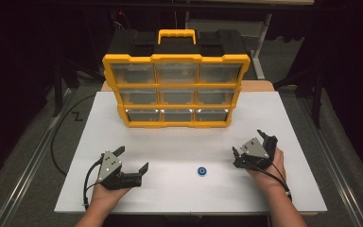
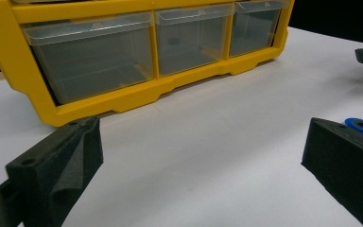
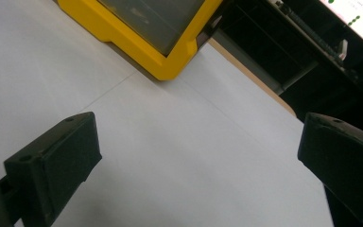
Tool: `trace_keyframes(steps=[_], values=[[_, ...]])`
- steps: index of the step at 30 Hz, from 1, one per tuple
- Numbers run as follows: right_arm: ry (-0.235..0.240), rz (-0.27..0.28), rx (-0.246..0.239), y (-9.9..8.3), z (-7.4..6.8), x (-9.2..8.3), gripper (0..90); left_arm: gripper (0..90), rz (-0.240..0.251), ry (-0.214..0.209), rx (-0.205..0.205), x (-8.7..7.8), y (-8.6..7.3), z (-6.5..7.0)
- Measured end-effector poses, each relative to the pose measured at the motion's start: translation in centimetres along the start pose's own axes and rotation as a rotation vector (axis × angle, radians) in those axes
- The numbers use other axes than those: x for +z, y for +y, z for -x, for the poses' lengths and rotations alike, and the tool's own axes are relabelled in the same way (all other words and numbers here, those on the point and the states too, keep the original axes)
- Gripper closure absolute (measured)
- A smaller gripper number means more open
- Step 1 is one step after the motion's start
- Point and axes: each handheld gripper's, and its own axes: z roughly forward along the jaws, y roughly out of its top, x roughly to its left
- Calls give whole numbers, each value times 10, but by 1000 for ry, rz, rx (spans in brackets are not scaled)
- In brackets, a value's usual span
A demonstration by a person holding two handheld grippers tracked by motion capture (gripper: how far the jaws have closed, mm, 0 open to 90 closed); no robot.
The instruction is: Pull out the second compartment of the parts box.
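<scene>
Both grippers idle, jaws apart; blue ring (image 1: 201, 171) lay unheld on the table (image 1: 179, 198).
Ring sat between left gripper (image 1: 133, 165) and right gripper (image 1: 250, 145); a low, centred approach was advisable.

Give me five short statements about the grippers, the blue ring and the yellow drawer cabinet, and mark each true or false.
1. The blue ring lies on the white table between the two grippers. True.
2. The left gripper is shut on the ring. False: its jaws stand open and hold nothing.
3. The yellow drawer cabinet has nine clear drawers, three rows of three. True.
4. The right gripper touches the cabinet. False: bare table lies between them.
5. The ring sits inside a bottom drawer. False: it lies on the table, in front of the cabinet.
</scene>
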Motion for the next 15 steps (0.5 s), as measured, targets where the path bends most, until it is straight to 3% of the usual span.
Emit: trace_keyframes(steps=[3, 15], values=[[-17, -6, -39, 1, -2, 0, 13, 1, 6, -6, -18, 0, 1, -1], [-68, -17, -216, 8, -16, -1, 14, 1, 8, -8, 5, 0, 1, 1]])
